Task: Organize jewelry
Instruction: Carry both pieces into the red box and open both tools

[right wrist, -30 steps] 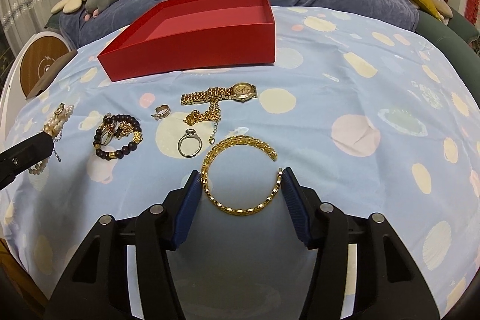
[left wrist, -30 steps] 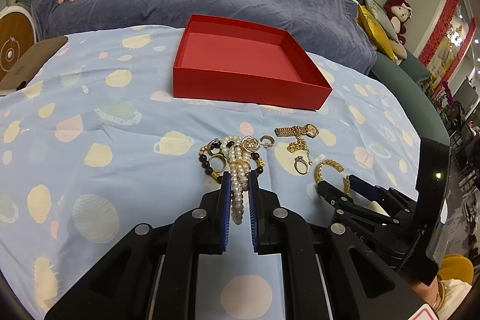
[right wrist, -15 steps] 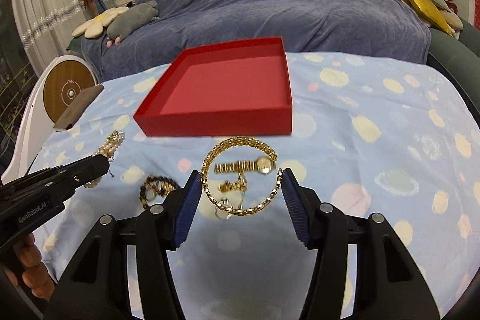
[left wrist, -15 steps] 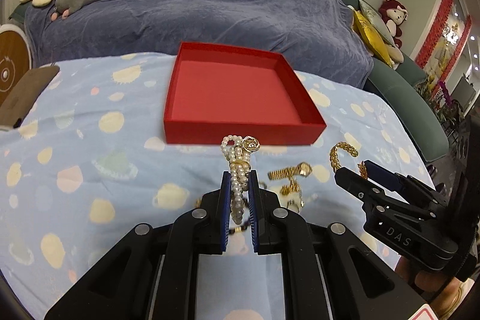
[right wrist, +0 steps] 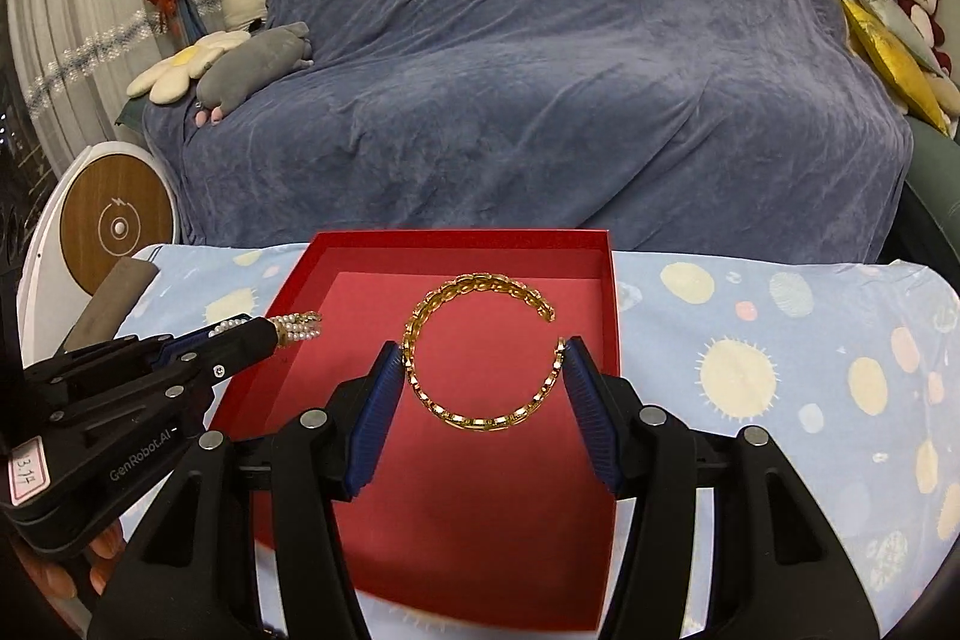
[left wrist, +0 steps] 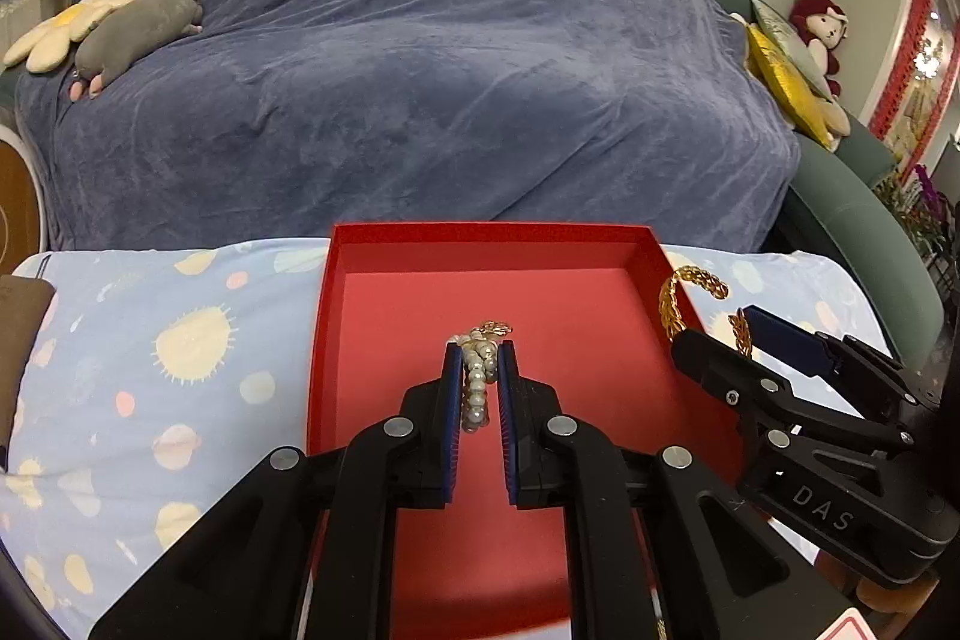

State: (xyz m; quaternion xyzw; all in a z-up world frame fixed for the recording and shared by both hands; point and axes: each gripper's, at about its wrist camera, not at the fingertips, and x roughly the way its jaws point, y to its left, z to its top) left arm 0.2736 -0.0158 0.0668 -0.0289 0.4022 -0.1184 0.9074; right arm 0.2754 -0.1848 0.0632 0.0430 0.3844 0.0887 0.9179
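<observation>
A shallow red box (left wrist: pixel 390 244) (right wrist: pixel 456 239) sits on the spotted blue cloth. My left gripper (left wrist: pixel 480 349) is shut on a pearl bracelet (left wrist: pixel 477 388) with a gold charm and holds it above the box floor; it also shows in the right wrist view (right wrist: pixel 288 331), with the pearls (right wrist: pixel 297 325) over the box's left side. My right gripper (right wrist: pixel 483 358) is shut on an open gold chain bangle (right wrist: pixel 480 352), held across its width above the box. In the left wrist view the right gripper (left wrist: pixel 714 334) holds the bangle (left wrist: pixel 678 298) over the box's right wall.
A sofa under a blue-grey throw (right wrist: pixel 540 70) stands behind the table, with plush toys (right wrist: pixel 240 64) on its left and cushions (right wrist: pixel 888 40) at right. A round white and wood device (right wrist: pixel 114 226) and a brown flat object (right wrist: pixel 114 298) are at the left.
Both grippers have lifted their jewelry off the cloth and carried it forward to above the red box. The other jewelry on the cloth has dropped out of view.
</observation>
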